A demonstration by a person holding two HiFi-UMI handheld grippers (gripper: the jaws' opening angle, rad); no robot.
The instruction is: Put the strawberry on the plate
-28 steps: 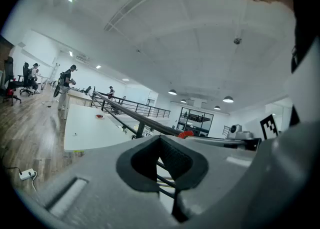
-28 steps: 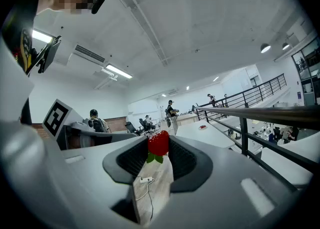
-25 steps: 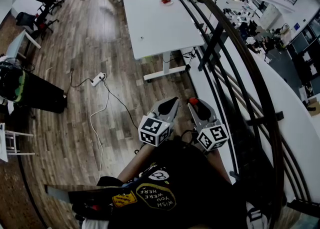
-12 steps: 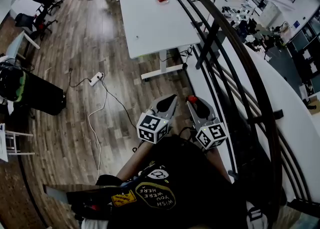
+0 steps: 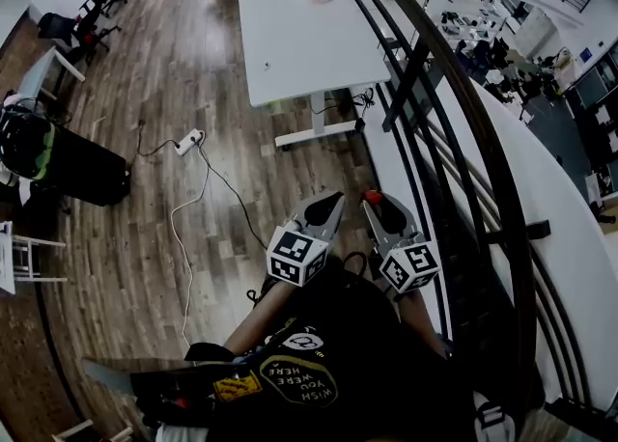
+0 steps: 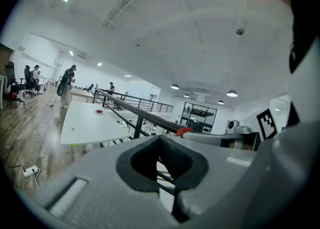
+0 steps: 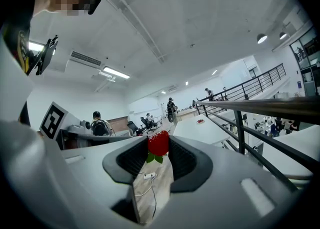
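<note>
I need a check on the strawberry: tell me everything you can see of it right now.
The strawberry is small, bright red and slightly glossy, perhaps a toy, with green leaves at its lower end as the right gripper view shows it. It is pinched at the tips of the right gripper, one pad against each side, in the air above the wooden floor. Nothing else touches it. In the head view only a red spot shows at that gripper's tip.

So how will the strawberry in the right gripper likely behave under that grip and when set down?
The strawberry sits small between the tips of the right gripper, so it is probably light. If it is real fruit, it would likely bruise if squeezed harder. Its rounded, tapered shape may let it roll or tip once released.
</note>
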